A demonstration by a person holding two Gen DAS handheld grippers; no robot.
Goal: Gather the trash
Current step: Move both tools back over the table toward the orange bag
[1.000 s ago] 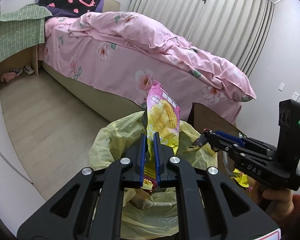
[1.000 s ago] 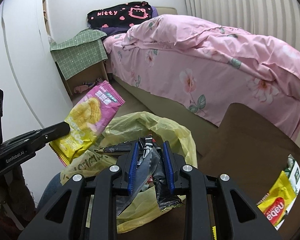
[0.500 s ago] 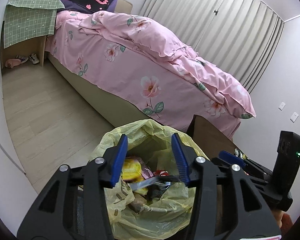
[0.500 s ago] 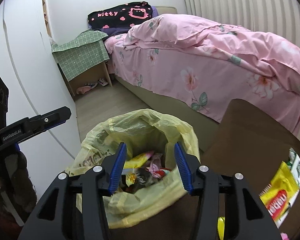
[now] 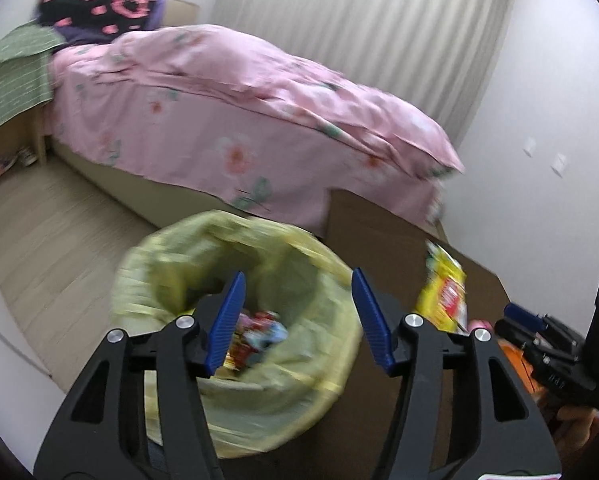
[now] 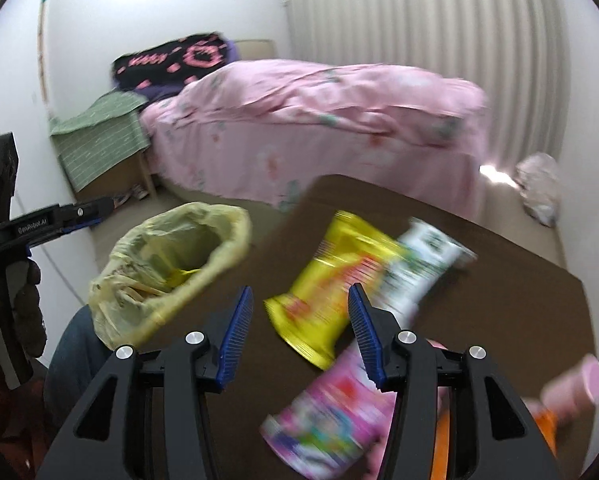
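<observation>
Both jaw pairs seen apart, nothing between pads; left gripper (image 5: 295, 320) jaws just opened wider, right gripper (image 6: 299, 332) spread steady. Left gripper held over yellow trash bag (image 5: 171, 248), several wrappers already seen inside. Right gripper aimed at brown table (image 6: 499, 280), where yellow packet (image 6: 331, 280), green-white packet (image 6: 423, 264), pink packet (image 6: 339, 412) are left uncollected. Task judged partly done: table trash to be picked up and bagged.

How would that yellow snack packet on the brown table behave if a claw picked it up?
The yellow snack packet looks like thin glossy foil, so probably light and floppy, drooping from a pinched edge. Its shiny surface may be slippery. Lying flat on the table, it seems unlikely to roll.
</observation>
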